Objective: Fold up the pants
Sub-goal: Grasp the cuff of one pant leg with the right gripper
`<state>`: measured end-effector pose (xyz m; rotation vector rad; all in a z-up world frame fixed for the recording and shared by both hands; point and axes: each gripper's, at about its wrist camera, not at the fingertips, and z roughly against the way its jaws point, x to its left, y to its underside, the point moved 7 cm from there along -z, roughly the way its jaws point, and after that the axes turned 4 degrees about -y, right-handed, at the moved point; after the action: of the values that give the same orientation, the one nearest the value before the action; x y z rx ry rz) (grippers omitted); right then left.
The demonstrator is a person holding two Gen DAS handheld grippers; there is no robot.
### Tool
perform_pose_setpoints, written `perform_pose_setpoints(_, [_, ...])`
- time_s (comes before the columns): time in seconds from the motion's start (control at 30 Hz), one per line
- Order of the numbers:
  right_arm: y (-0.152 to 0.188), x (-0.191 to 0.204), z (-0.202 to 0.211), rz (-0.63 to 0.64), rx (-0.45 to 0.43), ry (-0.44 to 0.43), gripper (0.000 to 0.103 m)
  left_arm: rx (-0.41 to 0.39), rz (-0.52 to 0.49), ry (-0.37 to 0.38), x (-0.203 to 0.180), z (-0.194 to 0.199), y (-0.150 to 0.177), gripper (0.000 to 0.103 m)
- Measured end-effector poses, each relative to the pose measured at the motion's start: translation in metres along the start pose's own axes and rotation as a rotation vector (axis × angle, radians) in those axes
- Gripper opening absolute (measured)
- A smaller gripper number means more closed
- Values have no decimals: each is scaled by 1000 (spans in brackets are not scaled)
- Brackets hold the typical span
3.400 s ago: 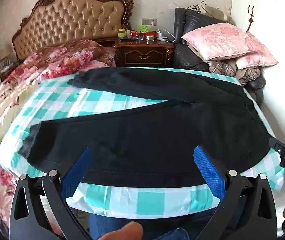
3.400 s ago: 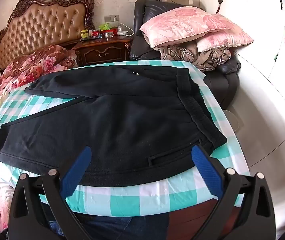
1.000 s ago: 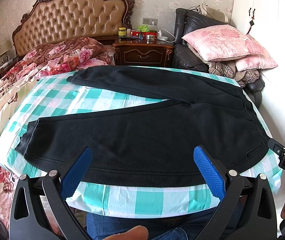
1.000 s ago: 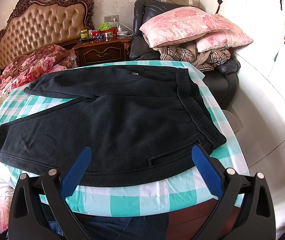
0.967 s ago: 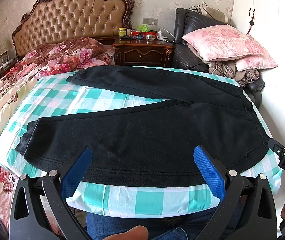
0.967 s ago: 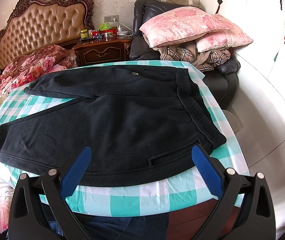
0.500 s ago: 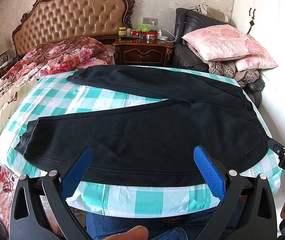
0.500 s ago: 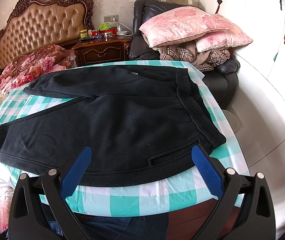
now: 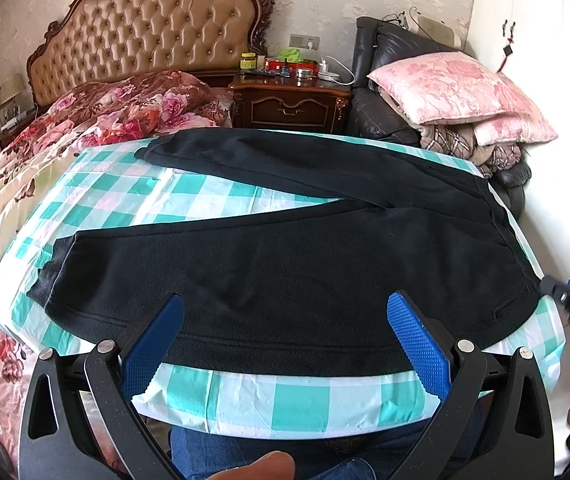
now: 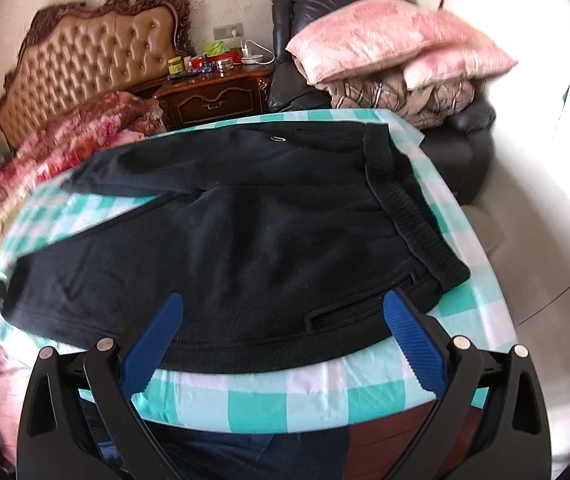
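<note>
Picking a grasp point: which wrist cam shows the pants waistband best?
Right wrist: the ribbed waistband runs in full from far edge to near corner, close to the right gripper. In the left wrist view the waistband is a thin, foreshortened strip at the pants' right end.

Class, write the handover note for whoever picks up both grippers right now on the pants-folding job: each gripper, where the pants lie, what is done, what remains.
Left gripper: open, holding nothing, above the near leg.
Right gripper: open, holding nothing, above the hip area near the pocket.
Black pants: spread flat on the checked cloth, waistband toward the right side, both legs running left and splayed apart, with cloth showing between them.
Done: pants laid out; no fold made yet.
Left: all of the folding. A likely start is bringing one leg over the other, then folding along the length.
</note>
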<state>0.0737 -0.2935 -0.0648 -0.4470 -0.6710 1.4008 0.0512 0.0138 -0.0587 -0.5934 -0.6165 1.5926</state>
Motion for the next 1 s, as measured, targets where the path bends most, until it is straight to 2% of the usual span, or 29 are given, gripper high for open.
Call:
perform_pose_setpoints(0.13, [-48, -59, -33, -39, 20, 46, 101, -5, 55, 30, 14, -13, -1, 98])
perform_pose_setpoints(0.27, [-115, -115, -106, -77, 107, 22, 101, -9, 65, 72, 21, -26, -3, 98])
perform_pose_setpoints(0.33, [-147, -142, -151, -93, 150, 59, 101, 1, 68, 81, 23, -36, -3, 98])
perform_pose_setpoints(0.47, [-188, -167, -220, -117, 193, 65, 101, 45, 97, 81, 34, -62, -8, 98])
perform_pose_setpoints(0.53, [-203, -172, -253, -117, 220, 50, 101, 60, 110, 70, 41, -73, -13, 98])
perform_pose_setpoints(0.77, [-232, -183, -318, -83, 265, 30, 100, 81, 140, 13, 67, -98, -34, 98])
perform_pose_setpoints(0.87, [-228, -182, -340, -61, 314, 15, 93, 102, 176, -9, 80, -109, -37, 98])
perform_pose_setpoints(0.9, [-227, -181, -345, -48, 324, 9, 88, 107, 184, -14, 83, -112, -37, 98])
perform_pose_setpoints(1.0, [-227, -173, -352, -2, 323, -15, 82, 122, 191, -33, 91, -120, -38, 98])
